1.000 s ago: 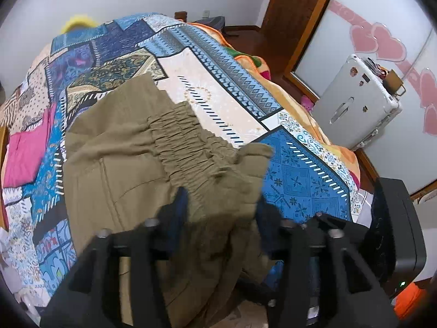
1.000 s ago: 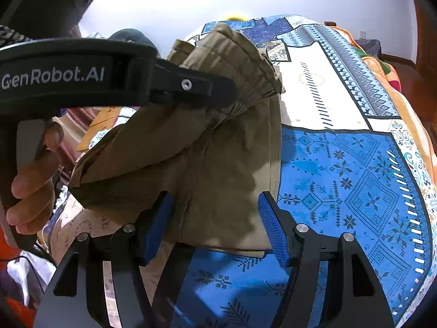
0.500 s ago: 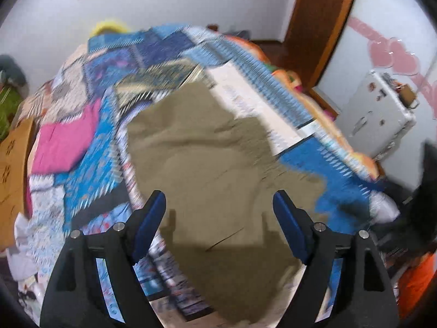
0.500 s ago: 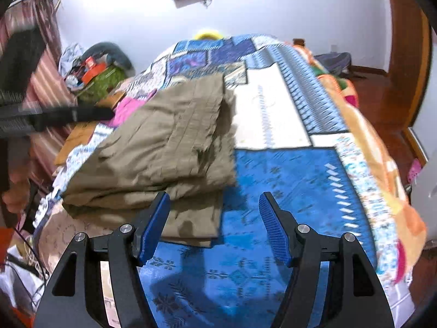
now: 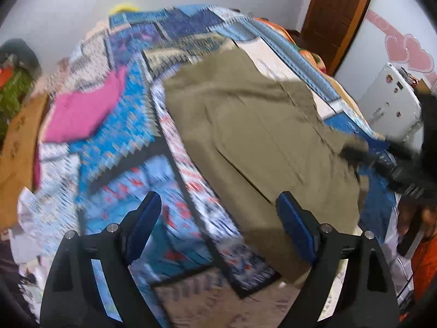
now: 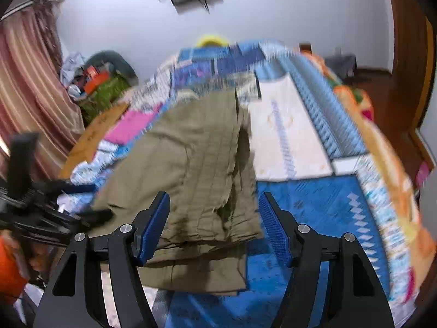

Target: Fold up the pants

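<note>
Left hand-held gripper (image 5: 218, 225): jaws wide apart, holding nothing, hovering above the near left edge of the bed. Right hand-held gripper (image 6: 214, 225): jaws wide apart, holding nothing, poised over the near end of the garment.

Bed (image 6: 341, 213): largest item; covered by a patchwork quilt in blue, white, orange and pink panels with geometric prints; soft, slightly uneven surface.

Pants (image 6: 196, 169): olive-khaki woven cloth, matte and creased, lying in a folded stack of several layers on the near half of the bed, long axis running near to far. A seam or pocket line shows on the top face.

Risk, as judged: the near edges of the layers sit unevenly, and the lowest layer sticks out toward the bed's near edge; a pinch that catches only the top ply would drag the stack apart, and a pull toward the near edge could slide it off the quilt.

Detail is softened by motion blur in both views.
</note>
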The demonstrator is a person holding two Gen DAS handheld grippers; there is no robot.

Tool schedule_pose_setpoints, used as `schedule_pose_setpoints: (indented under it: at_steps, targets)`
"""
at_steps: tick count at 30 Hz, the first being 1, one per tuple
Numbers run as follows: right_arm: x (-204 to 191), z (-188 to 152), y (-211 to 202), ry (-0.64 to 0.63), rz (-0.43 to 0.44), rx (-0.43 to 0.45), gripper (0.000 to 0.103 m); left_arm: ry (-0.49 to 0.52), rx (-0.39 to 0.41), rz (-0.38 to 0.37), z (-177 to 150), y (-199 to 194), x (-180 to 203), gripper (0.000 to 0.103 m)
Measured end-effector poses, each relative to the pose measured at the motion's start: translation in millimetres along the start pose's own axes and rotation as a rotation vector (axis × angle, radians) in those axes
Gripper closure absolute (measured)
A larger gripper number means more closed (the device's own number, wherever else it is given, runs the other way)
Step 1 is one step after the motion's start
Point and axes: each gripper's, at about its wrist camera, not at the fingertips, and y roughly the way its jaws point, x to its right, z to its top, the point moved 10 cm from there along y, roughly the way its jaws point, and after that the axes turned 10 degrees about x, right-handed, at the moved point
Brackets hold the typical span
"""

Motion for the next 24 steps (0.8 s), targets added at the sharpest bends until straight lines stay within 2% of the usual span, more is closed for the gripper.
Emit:
schedule_pose_setpoints:
  at_steps: [3,9,12,14,18,20,21,23,24]
  targets:
    - [3,-21,19,0.025,-0.011,-0.043,0.035,-0.023,0.028,0.022,26,2,-20,0.015]
    - [6,-22,15,0.070,0.022,-0.034,0.035,-0.062,0.066,0.066,80,37,-58,0.015]
    - [5,-22,12,0.048,0.020,-0.029,0.035,-0.106,0.050,0.026,98,66,-69,0.015]
    - [4,-21,13,0.048,0.024,-0.031,0.035,-0.123,0.012,-0.007,104,90,-73,0.015]
    - [6,-20,16,0.059,0.040,-0.034,0.035,-0.164,-0.093,-0.072,97,132,-73,0.036]
    - [6,-20,17,0.062,0.049,-0.035,0.035,-0.189,-0.123,-0.098,93,149,-72,0.038]
    - [6,-20,17,0.064,0.051,-0.035,0.035,-0.192,-0.109,-0.103,95,153,-72,0.040]
    - [7,-20,18,0.067,0.057,-0.036,0.035,-0.186,-0.083,-0.095,98,153,-72,0.055]
    - [7,-19,18,0.067,0.058,-0.036,0.035,-0.193,-0.080,-0.108,99,153,-70,0.070]
